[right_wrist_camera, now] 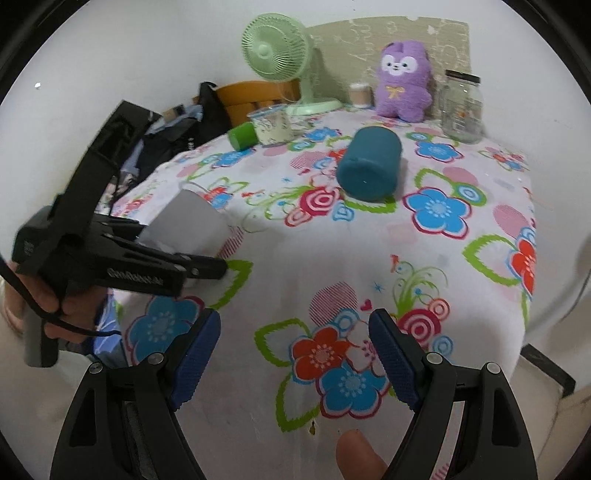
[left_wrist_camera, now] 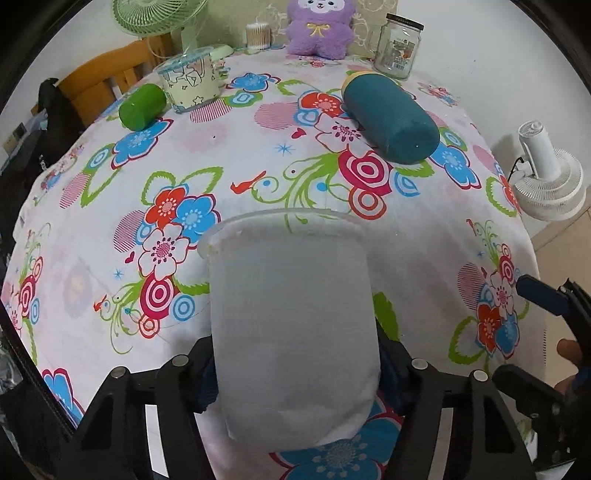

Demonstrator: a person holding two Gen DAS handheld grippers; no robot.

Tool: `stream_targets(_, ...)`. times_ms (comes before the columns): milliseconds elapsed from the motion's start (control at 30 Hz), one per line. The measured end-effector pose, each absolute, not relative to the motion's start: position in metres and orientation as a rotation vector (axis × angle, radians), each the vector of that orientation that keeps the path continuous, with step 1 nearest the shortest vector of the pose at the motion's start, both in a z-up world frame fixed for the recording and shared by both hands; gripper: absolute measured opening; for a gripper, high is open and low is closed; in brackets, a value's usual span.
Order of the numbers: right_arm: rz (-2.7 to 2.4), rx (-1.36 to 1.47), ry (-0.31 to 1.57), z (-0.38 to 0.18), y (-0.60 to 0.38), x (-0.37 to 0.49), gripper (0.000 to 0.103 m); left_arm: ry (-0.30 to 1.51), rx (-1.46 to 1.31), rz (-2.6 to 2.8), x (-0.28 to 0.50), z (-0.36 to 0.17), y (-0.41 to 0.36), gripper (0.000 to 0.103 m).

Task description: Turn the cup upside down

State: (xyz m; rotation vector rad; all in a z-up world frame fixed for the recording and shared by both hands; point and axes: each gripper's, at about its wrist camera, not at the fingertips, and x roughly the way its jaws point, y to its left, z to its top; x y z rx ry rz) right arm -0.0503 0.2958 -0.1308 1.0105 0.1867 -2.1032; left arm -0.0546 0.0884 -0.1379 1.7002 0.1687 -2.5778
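Observation:
A frosted translucent plastic cup (left_wrist_camera: 291, 325) is held between the fingers of my left gripper (left_wrist_camera: 295, 373), tilted with its open rim pointing away over the flowered tablecloth (left_wrist_camera: 258, 162). In the right wrist view the same cup (right_wrist_camera: 188, 221) shows at the left, clamped in the left gripper (right_wrist_camera: 195, 254), lifted above the table. My right gripper (right_wrist_camera: 295, 354) is open and empty, low over the front of the table; its blue pads (right_wrist_camera: 391, 354) stand wide apart.
A teal cylinder (left_wrist_camera: 391, 118) lies on its side at the back right, a small green cylinder (left_wrist_camera: 142, 107) and a printed cup (left_wrist_camera: 190, 83) at the back left. A glass jar (left_wrist_camera: 399, 46), purple plush toy (left_wrist_camera: 319, 27) and green fan (right_wrist_camera: 275, 48) stand along the far edge.

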Motion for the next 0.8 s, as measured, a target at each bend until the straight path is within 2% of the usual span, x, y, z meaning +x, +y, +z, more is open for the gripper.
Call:
stream_targets(200, -2.142, 1.046, 0.22, -0.134, 0.293, -0.044, 0.084, 0.135, 1.727, -2.589, -0.056, -0.131, 0.083, 0.067)
stream_targets(300, -2.142, 1.052, 0.204, -0.135, 0.293, -0.043, 0.084, 0.063, 1.754, -2.61, -0.058, -0.124, 0.083, 0.067)
stream_targets(800, -2.132, 1.045, 0.156, -0.139, 0.283, -0.036, 0.084, -0.527, 2.125, -2.467, -0.078, -0.096, 0.08, 0.067)
